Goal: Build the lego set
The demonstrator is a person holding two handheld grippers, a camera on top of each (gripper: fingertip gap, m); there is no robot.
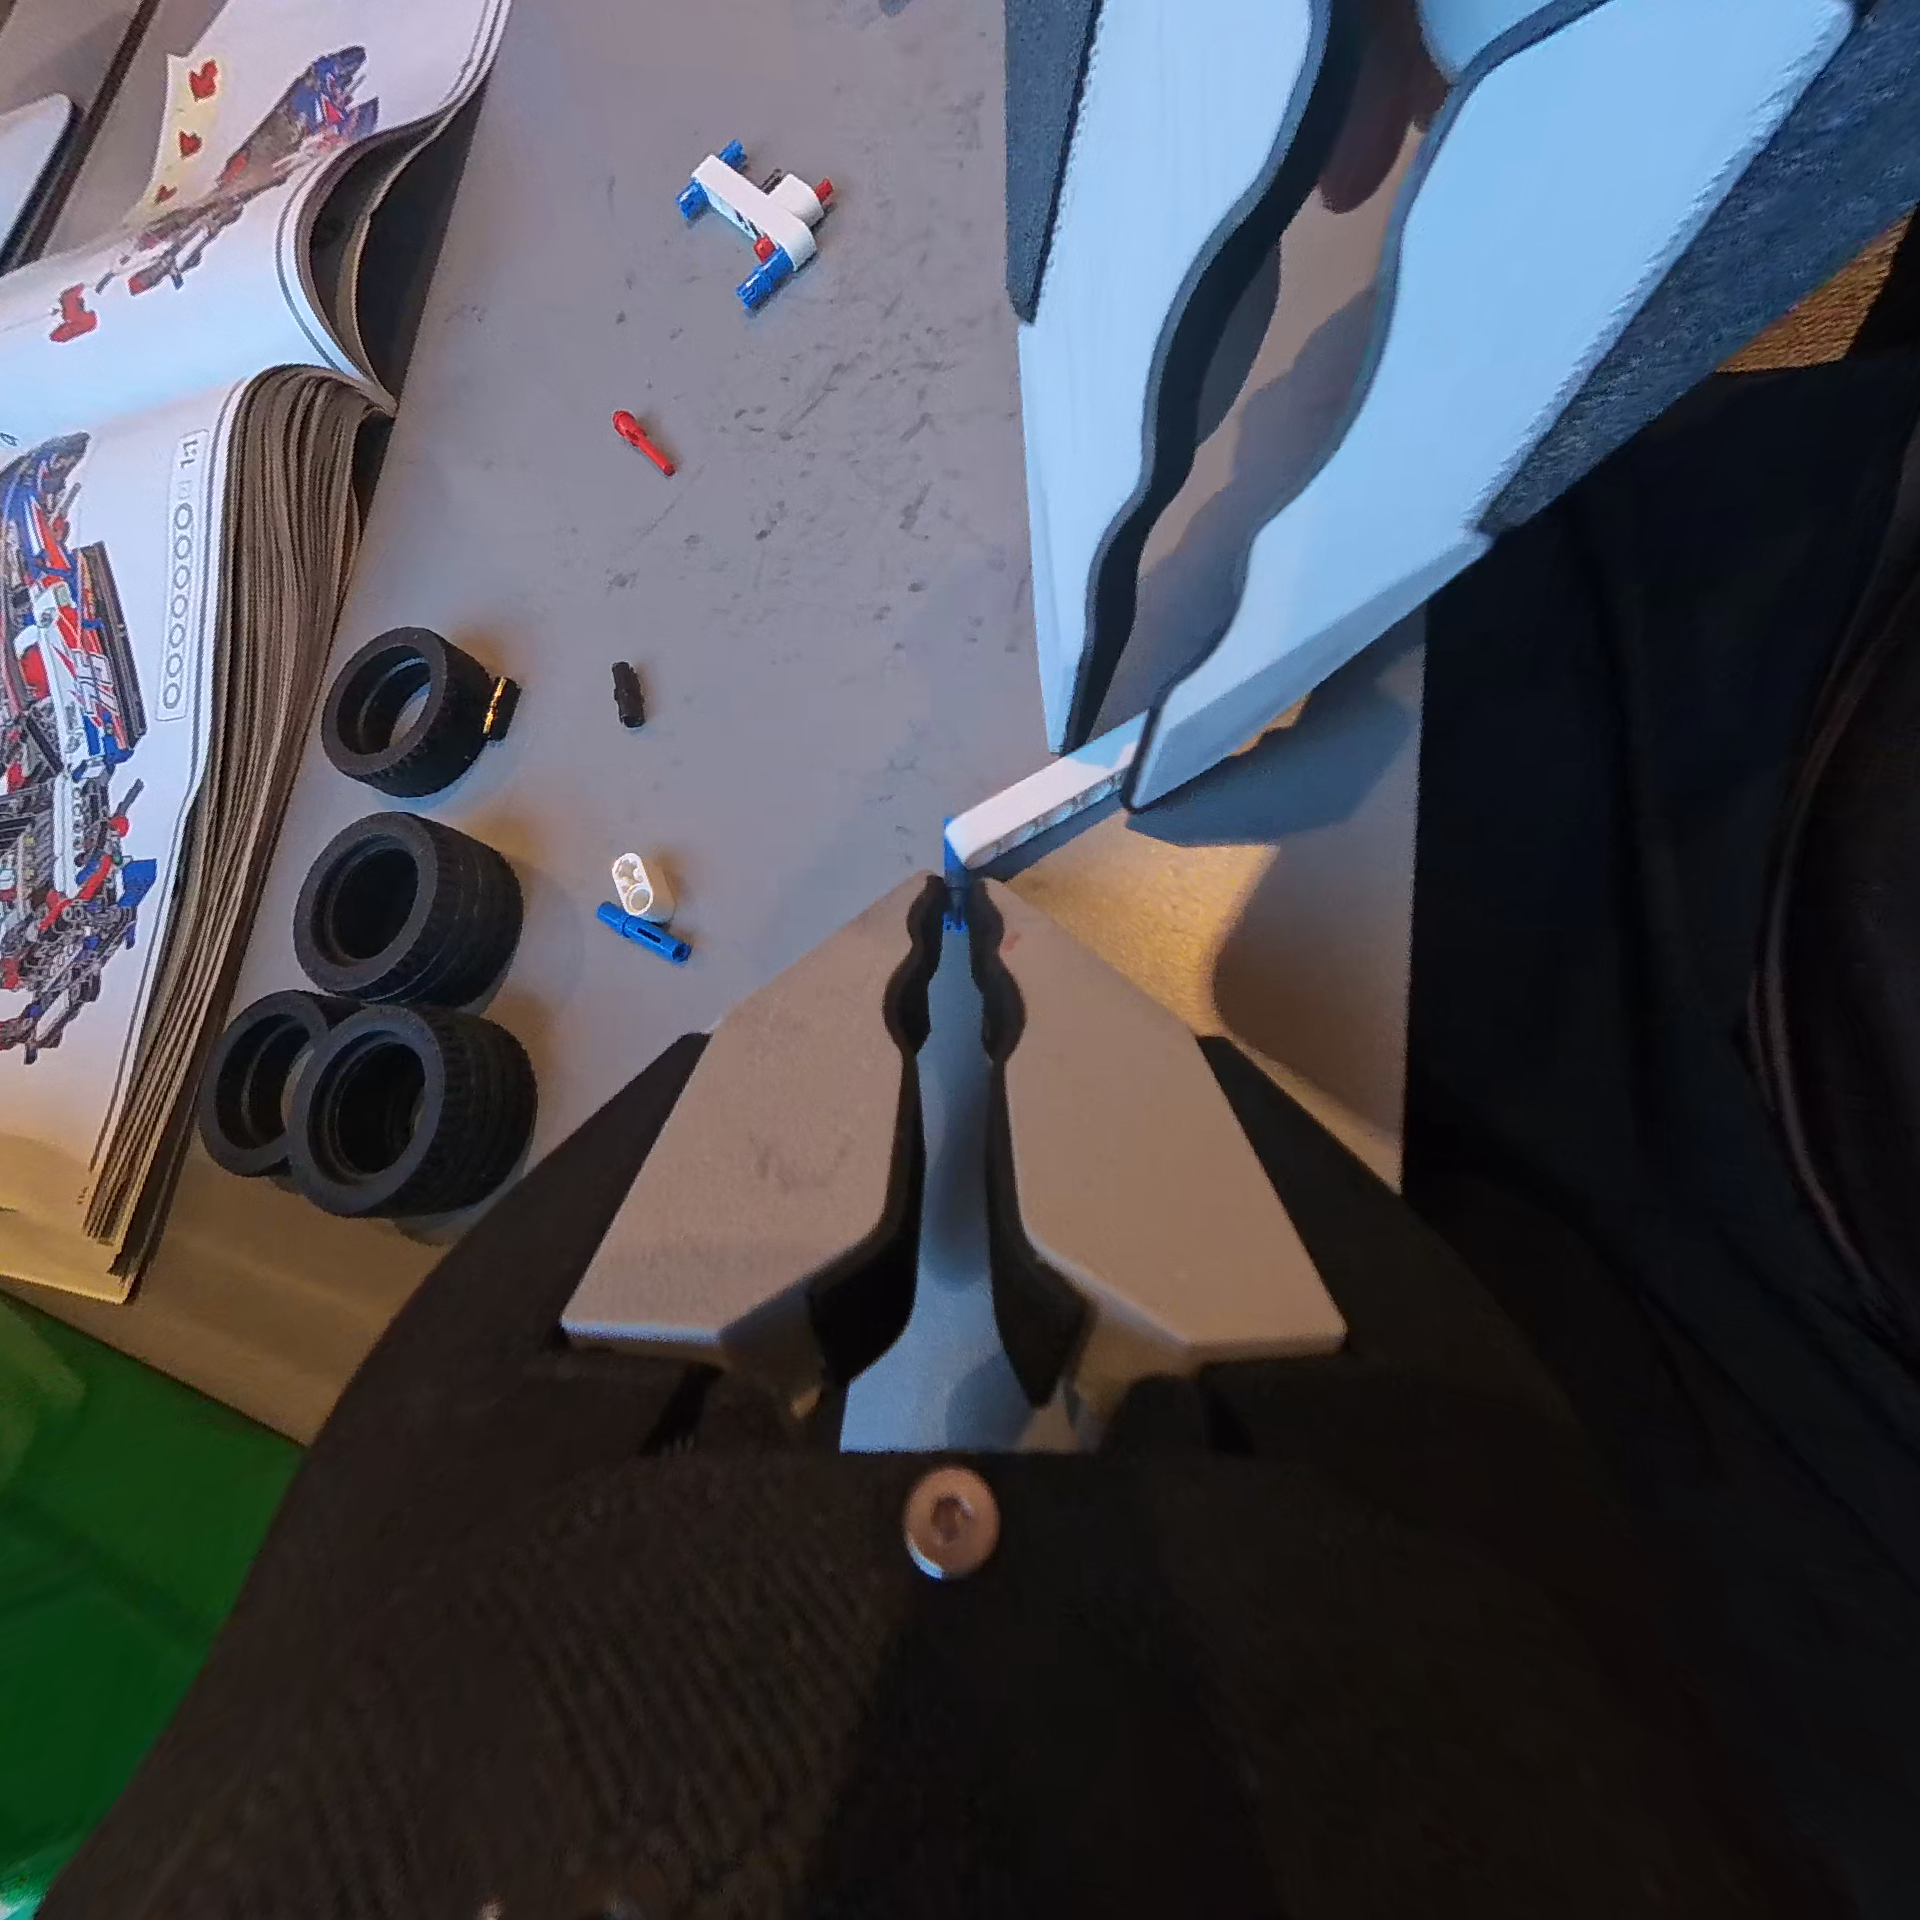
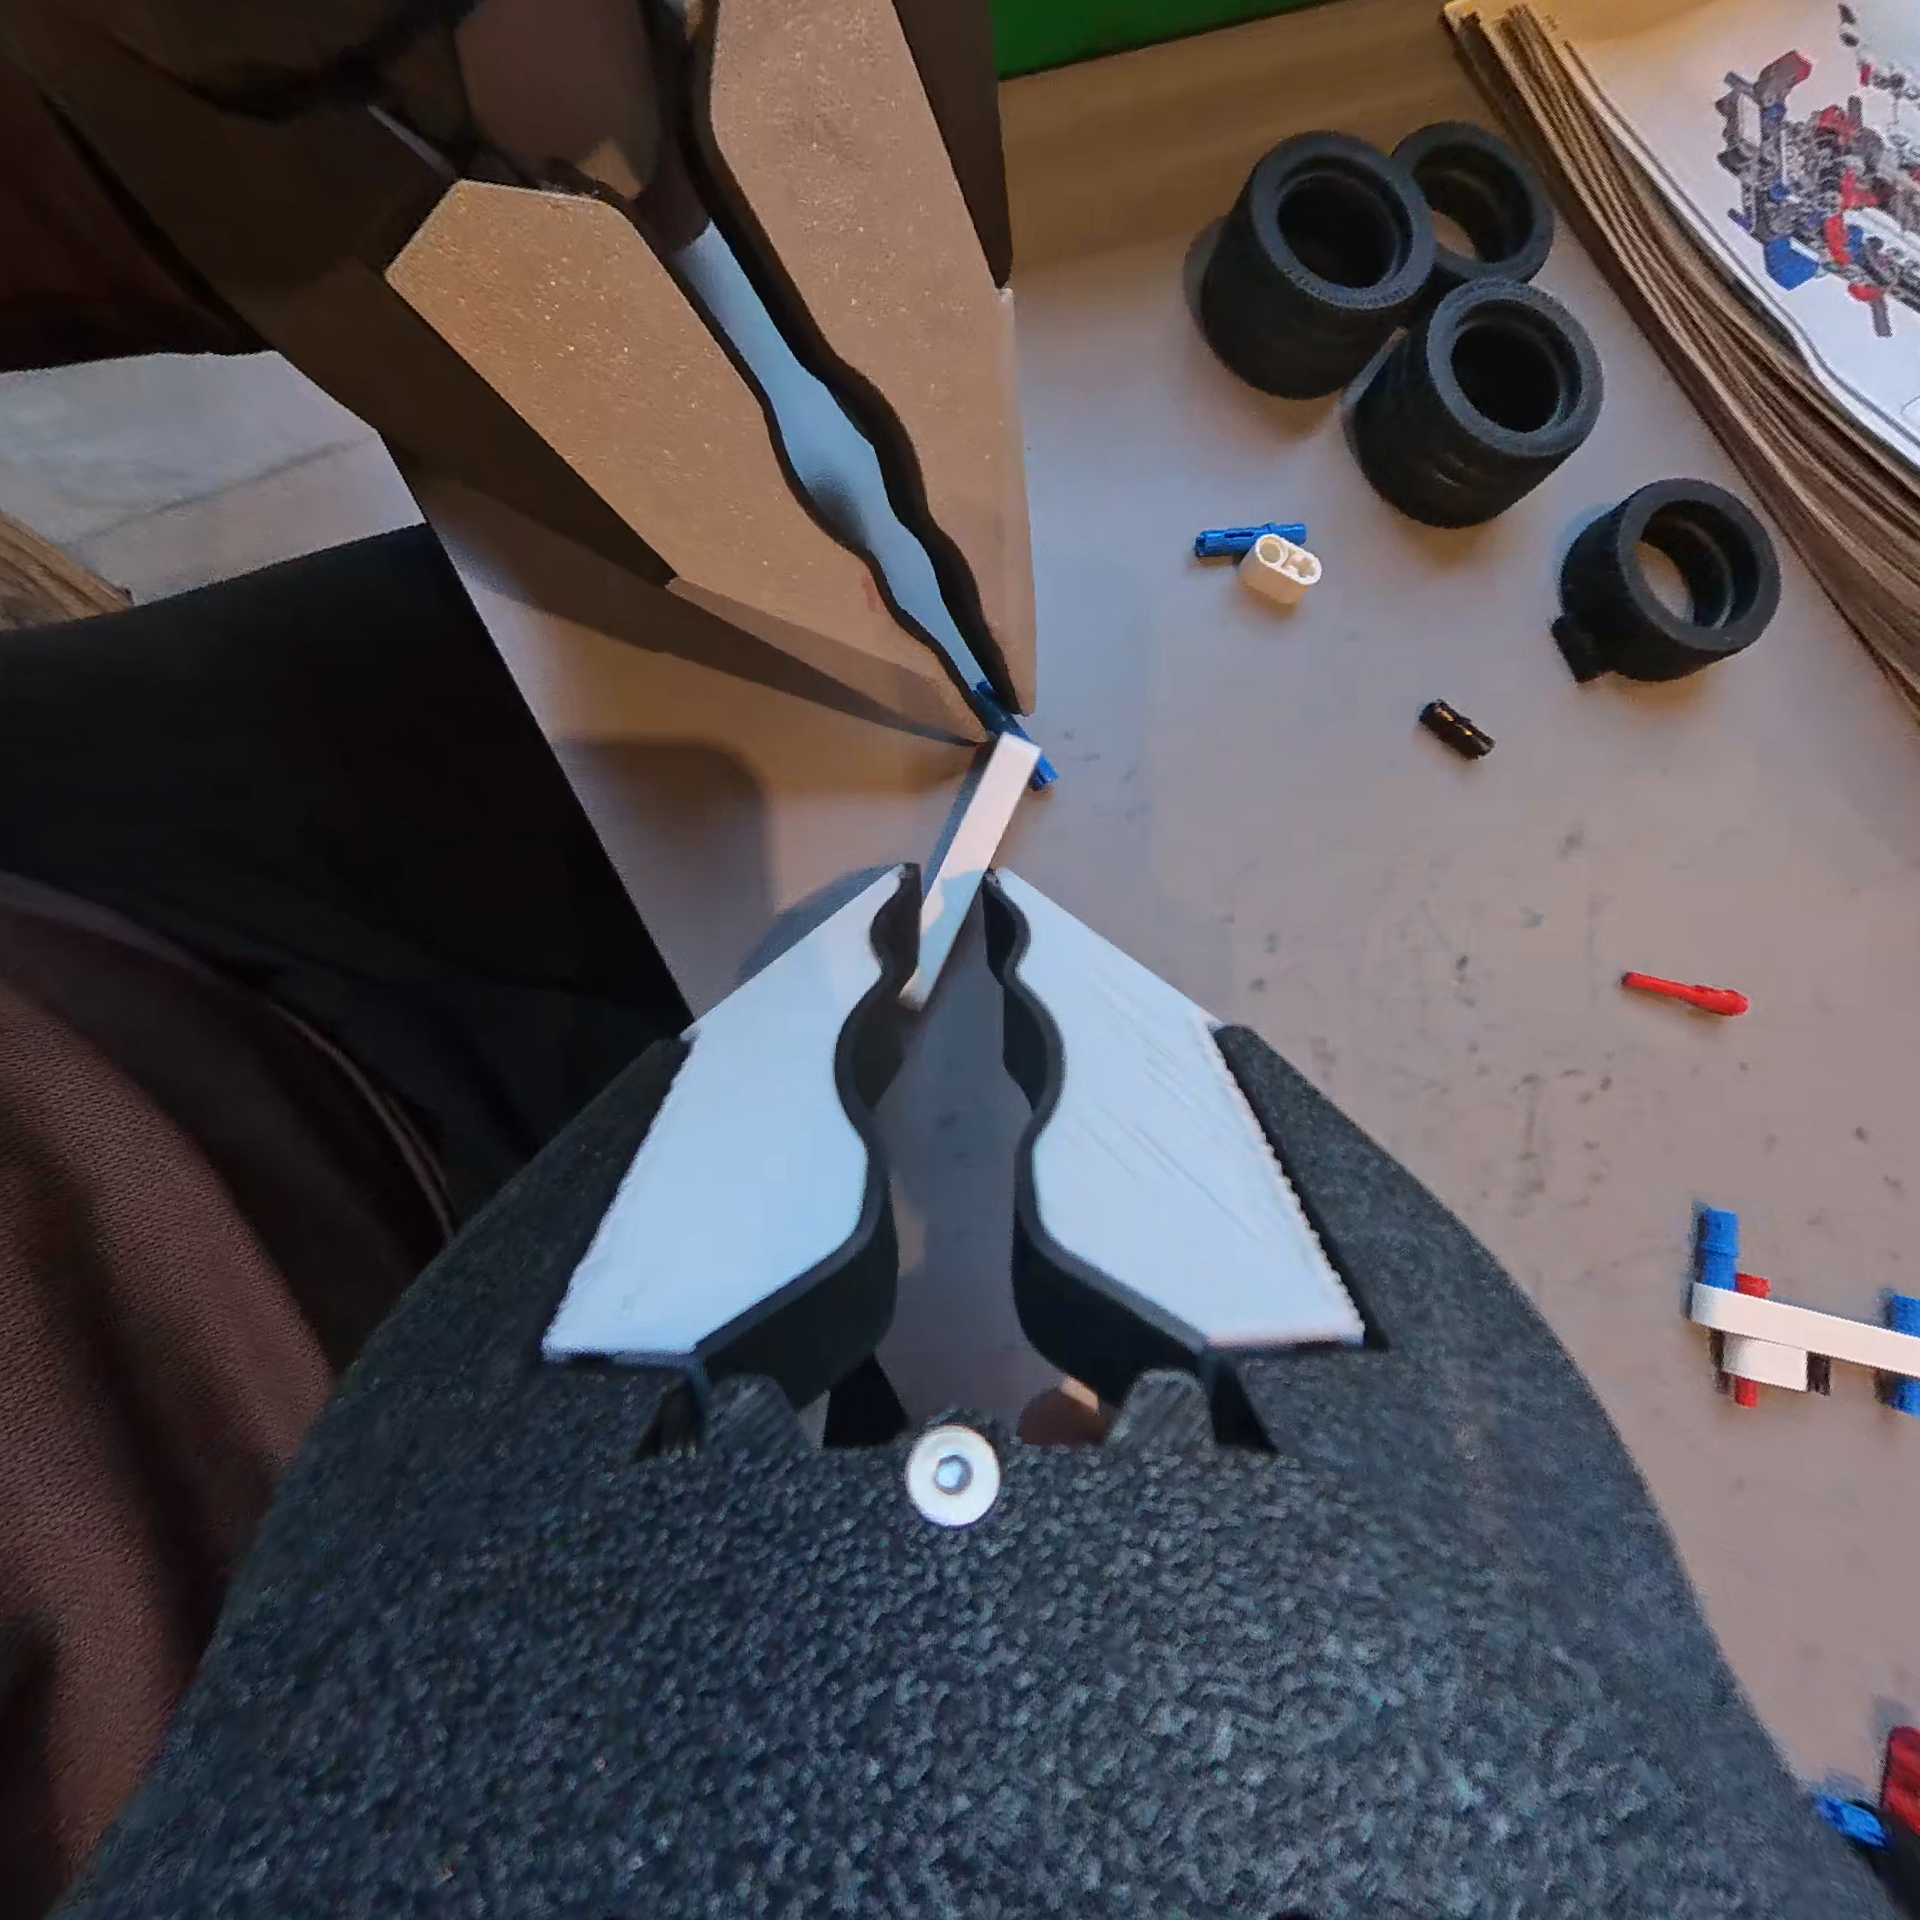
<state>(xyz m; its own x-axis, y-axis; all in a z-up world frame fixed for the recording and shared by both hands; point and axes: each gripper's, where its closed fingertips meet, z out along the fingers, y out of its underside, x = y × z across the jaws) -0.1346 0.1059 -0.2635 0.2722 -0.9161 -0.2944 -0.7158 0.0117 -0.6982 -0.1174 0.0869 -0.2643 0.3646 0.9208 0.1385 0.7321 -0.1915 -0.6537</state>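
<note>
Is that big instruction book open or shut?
Open: the book lies spread on the table, printed pages up, page stack fanned beside the tyres.

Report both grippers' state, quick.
Left gripper: jaws shut on the blue pin.
Right gripper: jaws shut on the white beam.

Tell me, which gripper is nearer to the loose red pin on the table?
Neither clearly. The left gripper, shut on a blue pin, and the right gripper, shut on a white beam, meet tip to tip, both well apart from the red pin.
</note>
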